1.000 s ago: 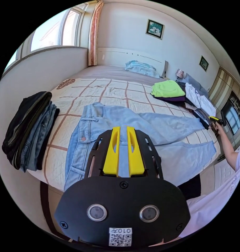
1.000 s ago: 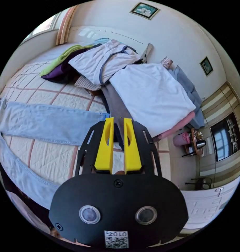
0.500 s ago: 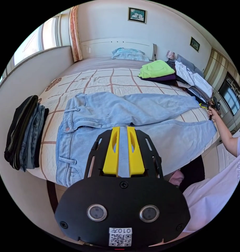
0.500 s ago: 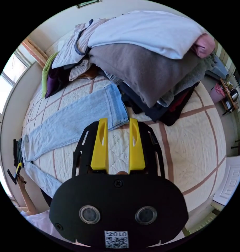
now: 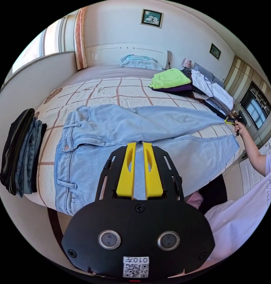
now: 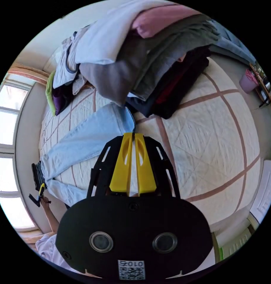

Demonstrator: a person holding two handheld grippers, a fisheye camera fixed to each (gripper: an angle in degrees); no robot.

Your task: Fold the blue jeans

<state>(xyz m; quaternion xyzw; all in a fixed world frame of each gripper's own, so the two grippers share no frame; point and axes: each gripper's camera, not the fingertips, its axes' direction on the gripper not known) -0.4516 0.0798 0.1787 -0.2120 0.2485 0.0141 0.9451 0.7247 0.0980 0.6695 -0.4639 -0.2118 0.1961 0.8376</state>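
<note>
In the left gripper view, our left gripper (image 5: 139, 145) hangs over the near leg of the blue jeans (image 5: 111, 130), its yellow jaws a narrow gap apart and gripping nothing. The jeans lie flat across the quilted bed (image 5: 106, 90), waistband toward the folded dark stack (image 5: 20, 156). In the right gripper view, our right gripper (image 6: 132, 136) has its jaws nearly together at the hem of the far leg; we cannot tell whether they pinch the cloth. Beyond rises the heap of clothes (image 6: 147, 59).
</note>
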